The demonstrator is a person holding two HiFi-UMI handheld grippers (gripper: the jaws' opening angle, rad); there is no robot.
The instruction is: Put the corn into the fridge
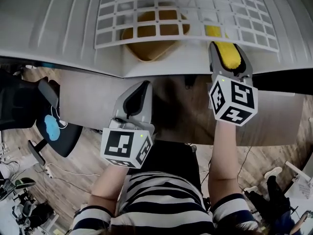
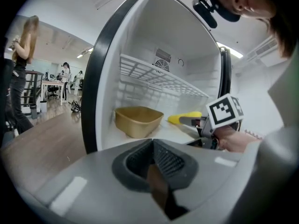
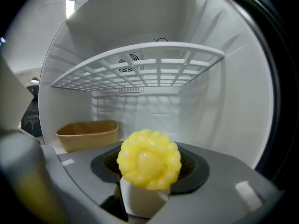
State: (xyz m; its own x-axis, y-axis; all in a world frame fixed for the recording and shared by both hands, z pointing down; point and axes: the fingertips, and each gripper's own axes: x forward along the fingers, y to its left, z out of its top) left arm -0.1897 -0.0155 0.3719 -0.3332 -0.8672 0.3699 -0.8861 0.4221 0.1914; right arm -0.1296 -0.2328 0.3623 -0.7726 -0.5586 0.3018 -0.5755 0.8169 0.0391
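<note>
White walls of the open fridge (image 3: pixel 224 106) surround the yellow corn (image 3: pixel 148 159), which your right gripper (image 1: pixel 228 53) clamps lengthwise between its jaws, tip pointing at the back wall. It sits just inside the opening, above the fridge floor, under the wire shelf (image 3: pixel 140 66) and to the right of the tan tub (image 3: pixel 87 133). Your left gripper (image 2: pixel 152 160) hovers outside the opening, jaws together on nothing.
</note>
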